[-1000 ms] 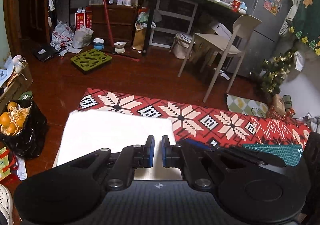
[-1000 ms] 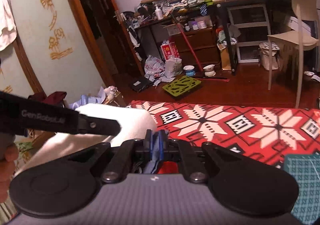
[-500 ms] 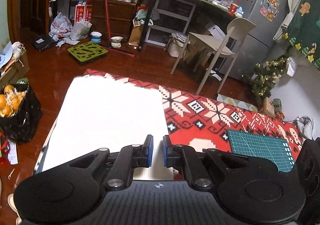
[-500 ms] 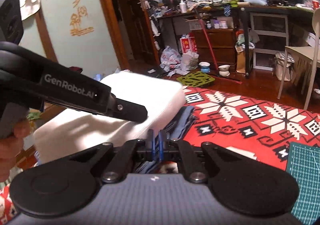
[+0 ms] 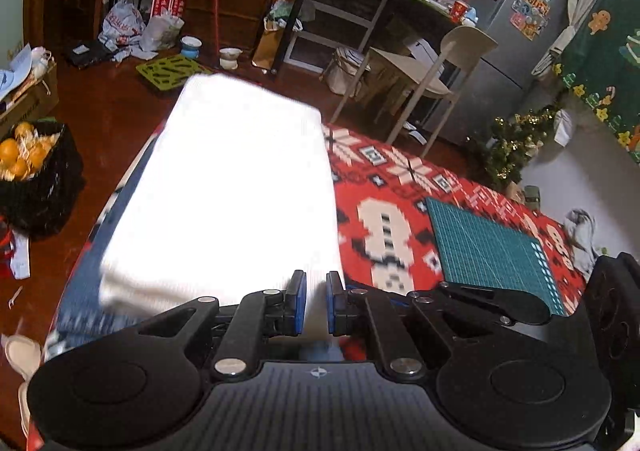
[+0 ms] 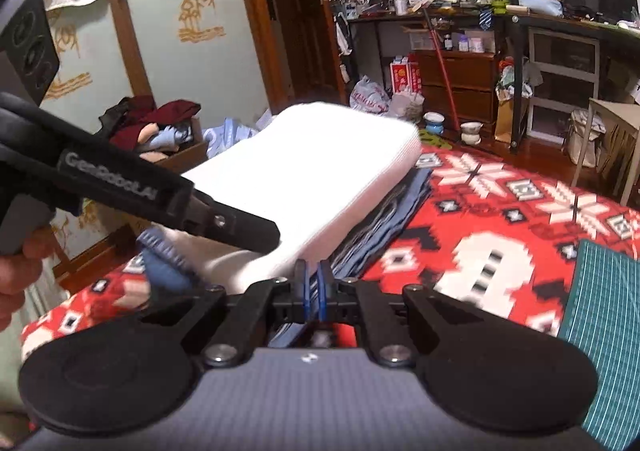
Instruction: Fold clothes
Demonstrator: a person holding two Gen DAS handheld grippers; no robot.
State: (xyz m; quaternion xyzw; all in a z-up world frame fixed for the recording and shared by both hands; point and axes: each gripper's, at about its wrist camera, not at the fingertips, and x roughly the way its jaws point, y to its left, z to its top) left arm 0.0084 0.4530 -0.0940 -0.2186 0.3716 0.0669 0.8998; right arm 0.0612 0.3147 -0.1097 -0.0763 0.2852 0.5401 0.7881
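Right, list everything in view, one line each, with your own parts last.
white garment: one, white, held over the blanket's left end
blue clothes: a stack, blue, under the white garment
blanket: one, red with white and black pattern, work surface
cutting mat: one, green, on the blanket's right
chair: one, beige, beyond the blanket
fridge: one, silver, far right
oranges: several, orange, in a black bag on the left
left gripper: black, blue pads, jaws on the white garment
right gripper: black, jaws nearly closed on cloth
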